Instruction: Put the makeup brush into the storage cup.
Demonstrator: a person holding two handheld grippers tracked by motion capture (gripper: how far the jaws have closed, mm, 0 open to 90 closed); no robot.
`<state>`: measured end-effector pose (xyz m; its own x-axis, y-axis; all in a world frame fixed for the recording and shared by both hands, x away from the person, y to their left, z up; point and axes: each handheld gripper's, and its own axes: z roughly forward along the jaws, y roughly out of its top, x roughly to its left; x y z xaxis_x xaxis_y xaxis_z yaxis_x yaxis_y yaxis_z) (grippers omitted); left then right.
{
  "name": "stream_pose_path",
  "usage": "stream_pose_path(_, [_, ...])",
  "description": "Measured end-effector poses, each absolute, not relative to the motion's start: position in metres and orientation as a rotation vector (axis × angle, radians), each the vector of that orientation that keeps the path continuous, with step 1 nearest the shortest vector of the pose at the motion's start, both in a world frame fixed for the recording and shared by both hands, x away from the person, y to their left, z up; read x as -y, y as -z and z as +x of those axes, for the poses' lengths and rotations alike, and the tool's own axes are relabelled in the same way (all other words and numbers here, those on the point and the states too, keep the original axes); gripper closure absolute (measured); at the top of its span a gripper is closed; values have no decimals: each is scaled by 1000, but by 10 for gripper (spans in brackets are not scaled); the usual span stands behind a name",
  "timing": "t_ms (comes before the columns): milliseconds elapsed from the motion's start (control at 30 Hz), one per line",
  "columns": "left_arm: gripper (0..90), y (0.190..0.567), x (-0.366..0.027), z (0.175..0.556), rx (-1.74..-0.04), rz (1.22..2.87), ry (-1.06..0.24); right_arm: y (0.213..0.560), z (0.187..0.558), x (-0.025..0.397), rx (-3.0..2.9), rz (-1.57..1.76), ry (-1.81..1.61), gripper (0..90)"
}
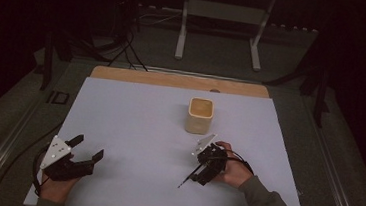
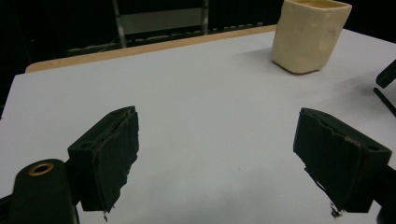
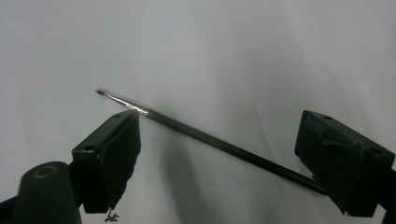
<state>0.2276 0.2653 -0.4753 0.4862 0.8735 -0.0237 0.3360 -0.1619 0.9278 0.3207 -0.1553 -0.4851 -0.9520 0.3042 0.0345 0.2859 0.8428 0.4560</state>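
Note:
A thin black paintbrush (image 1: 188,177) lies flat on the white table (image 1: 129,123), its bristle tip toward the near edge. My right gripper (image 1: 199,172) points down over it and is open. In the right gripper view the paintbrush (image 3: 210,140) runs diagonally between the two jaws of that gripper (image 3: 219,122), bristles at upper left, neither pad touching it. A cream square cup (image 1: 200,115) stands upright just beyond. My left gripper (image 1: 88,146) rests open near the front left, and in its own view this gripper (image 2: 219,121) has bare table between its jaws and the cup (image 2: 310,35) at upper right.
A strip of wooden tabletop (image 1: 173,79) shows behind the white sheet. Beyond the table stand a white metal frame (image 1: 221,13) and dark cables (image 1: 125,48) on the floor. The right gripper's edge (image 2: 385,74) appears at the far right of the left gripper view.

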Motion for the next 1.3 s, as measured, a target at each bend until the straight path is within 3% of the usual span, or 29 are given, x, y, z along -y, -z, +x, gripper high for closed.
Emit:
stream_pose_path(400, [154, 475, -265, 227, -1033, 1727, -671, 492, 322, 153, -2995, 461, -682, 166])
stream_pose_path(600, [154, 475, -266, 227, -1033, 1726, -672, 499, 325, 152, -3012, 459, -623, 292])
stream_pose_path(667, [154, 475, -266, 227, -1034, 1726, -672, 497, 326, 152, -3006, 460, -608, 365])
stream_pose_path(767, [154, 475, -265, 227, -1033, 1728, -673, 493, 326, 154, -3021, 448, -582, 634])
stream_pose_path(900, [154, 475, -265, 227, -1034, 1728, -676, 490, 323, 156, -3052, 412, -504, 839])
stream_pose_path(1300, [156, 475, -265, 227, -1035, 1730, -676, 489, 322, 158, -3049, 431, -518, 853])
